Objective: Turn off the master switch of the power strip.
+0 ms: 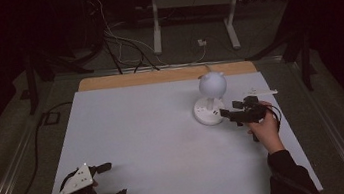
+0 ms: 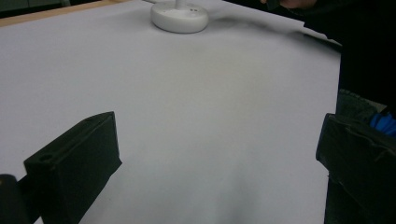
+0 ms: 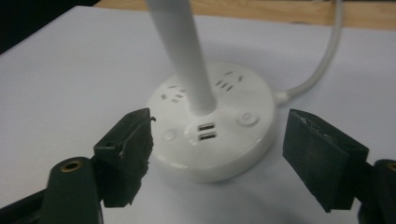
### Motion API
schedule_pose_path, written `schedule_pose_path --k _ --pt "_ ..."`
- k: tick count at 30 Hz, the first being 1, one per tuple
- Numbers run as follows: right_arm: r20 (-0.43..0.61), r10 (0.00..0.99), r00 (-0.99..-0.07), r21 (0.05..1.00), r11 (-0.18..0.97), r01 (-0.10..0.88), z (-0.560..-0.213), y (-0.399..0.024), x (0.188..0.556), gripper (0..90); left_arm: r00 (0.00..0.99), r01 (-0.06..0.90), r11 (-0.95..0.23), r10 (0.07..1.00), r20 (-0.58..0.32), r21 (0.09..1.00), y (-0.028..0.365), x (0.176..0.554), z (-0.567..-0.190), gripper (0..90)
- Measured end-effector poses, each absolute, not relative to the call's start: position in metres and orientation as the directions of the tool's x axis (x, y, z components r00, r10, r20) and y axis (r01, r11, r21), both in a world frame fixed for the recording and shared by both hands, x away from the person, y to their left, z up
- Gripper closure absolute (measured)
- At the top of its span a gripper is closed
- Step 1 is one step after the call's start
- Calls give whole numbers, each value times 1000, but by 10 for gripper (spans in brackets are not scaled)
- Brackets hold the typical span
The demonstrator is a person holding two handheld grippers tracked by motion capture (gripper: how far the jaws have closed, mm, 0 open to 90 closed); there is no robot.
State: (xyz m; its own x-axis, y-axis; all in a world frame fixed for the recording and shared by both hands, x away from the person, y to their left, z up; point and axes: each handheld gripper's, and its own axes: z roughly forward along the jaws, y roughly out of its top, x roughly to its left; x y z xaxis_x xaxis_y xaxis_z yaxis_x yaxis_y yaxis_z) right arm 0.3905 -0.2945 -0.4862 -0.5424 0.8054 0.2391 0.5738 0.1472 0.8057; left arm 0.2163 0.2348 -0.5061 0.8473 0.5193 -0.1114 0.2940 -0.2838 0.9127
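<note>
White desk lamp (image 1: 210, 99) on a pale table (image 1: 156, 144), toward the far right part of the top. Round flat base (image 3: 212, 133) with socket slots, two small ports and two round buttons on its upper face. Thin white stem (image 3: 184, 56) rising from the middle of the base, up to a ball-shaped head (image 1: 212, 84) with two small ear-like bumps. White cord (image 3: 322, 60) leaving the back of the base toward the wooden far edge of the table.

Right tool (image 1: 232, 112) held in a hand (image 1: 265, 127) just to the right of the lamp base, pointing at it. Jaws spread wide, one on each side of the base's near edge, not pressing on it, nothing gripped. No earlier look to compare.

Left tool (image 1: 110, 181) at the near left corner of the table, well apart from the lamp, with a grey three-cornered plate (image 1: 76, 180) on top. Jaws wide apart over bare tabletop, nothing between them.

Dark floor and cables beyond the table.
</note>
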Motion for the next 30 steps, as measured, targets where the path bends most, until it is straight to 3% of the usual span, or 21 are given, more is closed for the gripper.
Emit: schedule_pose_path --k 6,14,17,30 --pt "249 763 -597 816 167 554 -486 -296 380 127 848 292 -284 518 -110 913 235 216 -506 1" --pt "239 727 -643 824 199 531 -478 -291 364 93 849 291 -285 517 -109 913 235 216 -506 1" --pt "223 710 -667 826 225 516 -474 -288 358 22 848 292 -284 518 -110 913 235 216 -506 1" --pt "193 684 -704 860 227 457 -463 -287 335 7 848 292 -285 518 -110 913 234 216 -506 1"
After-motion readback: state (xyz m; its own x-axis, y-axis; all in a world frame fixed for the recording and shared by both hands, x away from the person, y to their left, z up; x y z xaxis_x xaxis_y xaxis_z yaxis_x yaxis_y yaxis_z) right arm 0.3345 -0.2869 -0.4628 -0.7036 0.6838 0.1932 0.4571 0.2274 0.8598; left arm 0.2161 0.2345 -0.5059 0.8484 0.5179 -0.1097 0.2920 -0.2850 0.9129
